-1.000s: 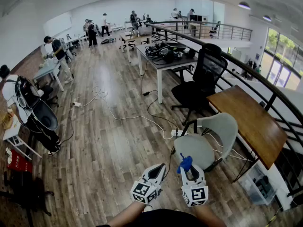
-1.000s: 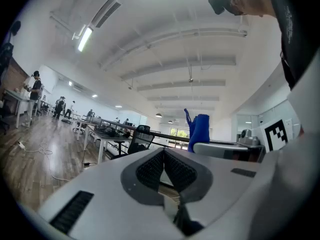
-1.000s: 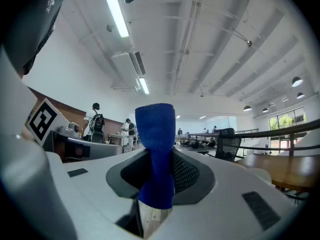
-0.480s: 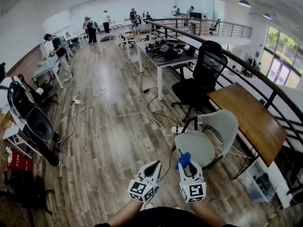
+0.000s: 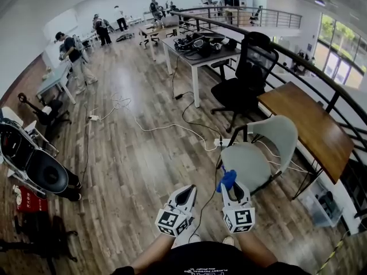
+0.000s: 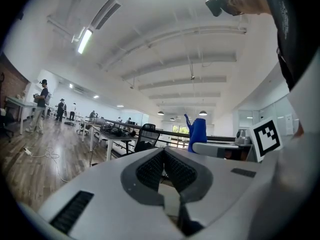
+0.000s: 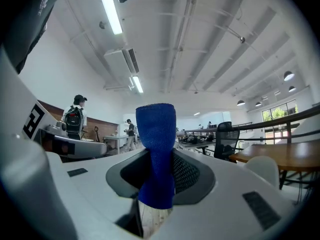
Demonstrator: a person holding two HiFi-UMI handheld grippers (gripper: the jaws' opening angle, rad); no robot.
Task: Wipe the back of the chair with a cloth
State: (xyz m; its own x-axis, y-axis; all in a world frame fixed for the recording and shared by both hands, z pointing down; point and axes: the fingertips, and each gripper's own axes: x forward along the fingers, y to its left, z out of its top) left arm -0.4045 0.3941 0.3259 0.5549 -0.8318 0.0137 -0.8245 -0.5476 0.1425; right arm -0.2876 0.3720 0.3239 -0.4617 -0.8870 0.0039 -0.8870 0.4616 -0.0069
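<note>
Cloth (image 5: pixel 227 180): blue, bunched into a narrow roll that stands up out of the right gripper (image 5: pixel 234 189); nowhere near the chair yet.
Right jaws: pinched on the lower part of the cloth, whose free end pokes out above them in the right gripper view (image 7: pixel 156 134).
Left gripper (image 5: pixel 187 191): jaws pressed together with nothing between them, just beside the right one and farther from the chair.
Chair (image 5: pixel 256 159): pale grey shell on dark legs, standing on the wood floor ahead and to the right of the right jaws, close by the wooden worktop (image 5: pixel 309 130).
Chair back (image 5: pixel 276 136): a curved panel rising at the far side of the seat, its rear face turned toward the worktop.
Nearer arm: the right, which has the cloth.
Likely move: forward and rightward, over the seat to the back.
</note>
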